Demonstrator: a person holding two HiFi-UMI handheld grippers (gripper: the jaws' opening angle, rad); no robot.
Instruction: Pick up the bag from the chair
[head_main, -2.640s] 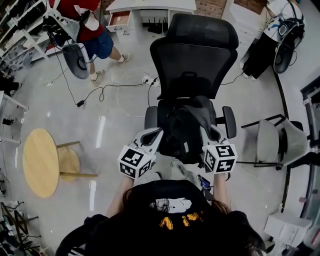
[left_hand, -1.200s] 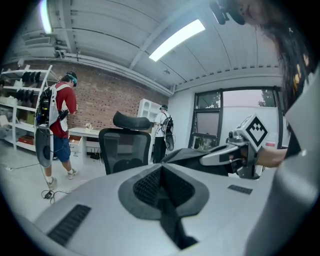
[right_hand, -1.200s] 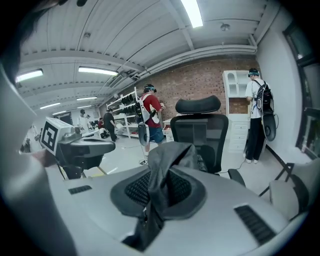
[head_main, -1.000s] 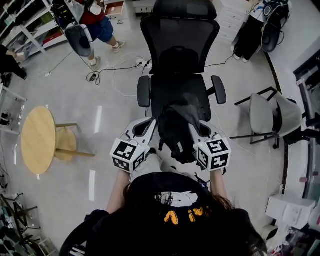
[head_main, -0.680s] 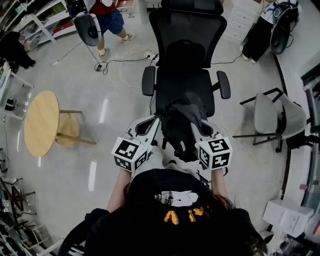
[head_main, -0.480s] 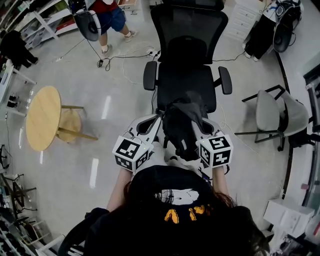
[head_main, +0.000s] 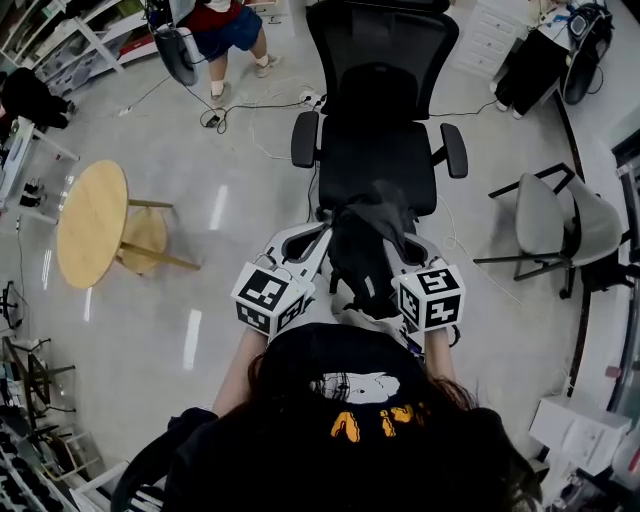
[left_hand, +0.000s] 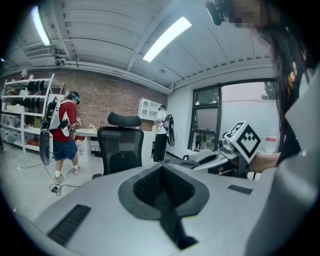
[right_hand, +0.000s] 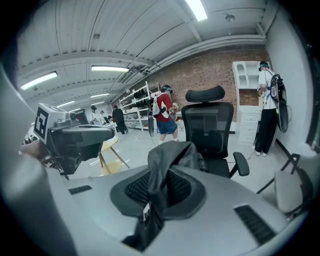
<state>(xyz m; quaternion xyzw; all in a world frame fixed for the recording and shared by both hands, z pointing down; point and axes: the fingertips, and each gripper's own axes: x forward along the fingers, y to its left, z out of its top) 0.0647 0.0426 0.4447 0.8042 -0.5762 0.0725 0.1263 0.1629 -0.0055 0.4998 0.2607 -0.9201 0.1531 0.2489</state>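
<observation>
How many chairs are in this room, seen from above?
2. A black office chair stands straight ahead of the person; a grey chair stands off to its right. More may be hidden outside the picture.

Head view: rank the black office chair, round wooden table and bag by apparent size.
1. black office chair, clearly largest.
2-3. round wooden table and bag look about alike; the bag is held nearer the camera, so I won't rank them.
</observation>
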